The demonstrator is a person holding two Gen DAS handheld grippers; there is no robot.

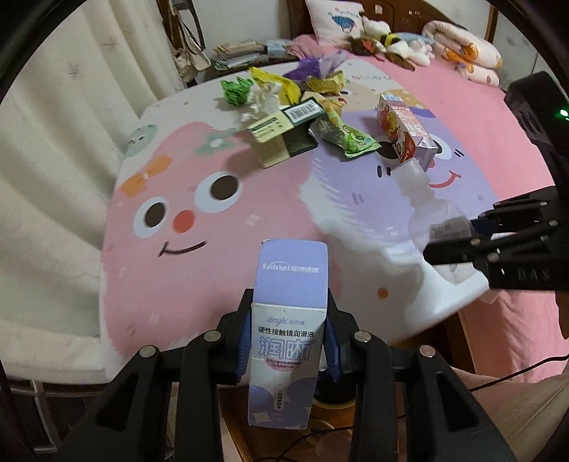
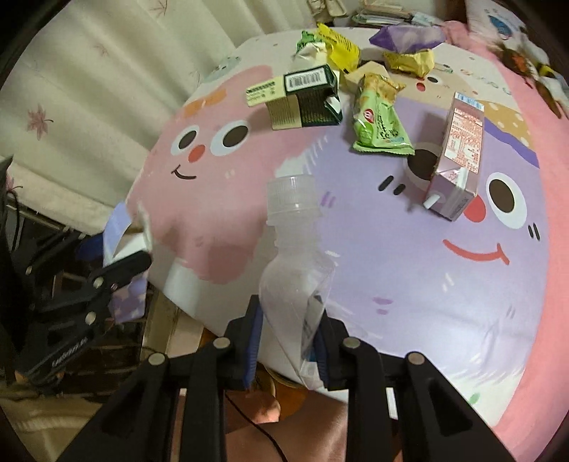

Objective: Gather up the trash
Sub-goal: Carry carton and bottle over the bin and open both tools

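A lilac and white carton (image 1: 291, 280) stands upright between the pads of my left gripper (image 1: 288, 320), which is shut on it above the near edge of the bed. My right gripper (image 2: 290, 320) is shut on a clear plastic bottle (image 2: 291, 227), its cap pointing away from me. In the left wrist view the right gripper (image 1: 458, 234) and the bottle (image 1: 423, 199) show at the right. The right wrist view has the left gripper (image 2: 113, 252) with the carton (image 2: 117, 224) at its left edge. More trash lies further up the bed: a green and cream box (image 1: 281, 131), a green snack wrapper (image 1: 345, 137) and a pink drink carton (image 1: 405, 129).
The bed has a pink and lilac cartoon sheet (image 1: 185, 284). Crumpled green paper (image 1: 234, 90), a yellow wrapper (image 1: 277, 83) and a purple wrapper (image 1: 320, 65) lie behind the boxes. A pillow (image 1: 334, 21) and plush toys (image 1: 391, 42) sit at the headboard. A cream curtain (image 1: 53, 142) hangs on the left.
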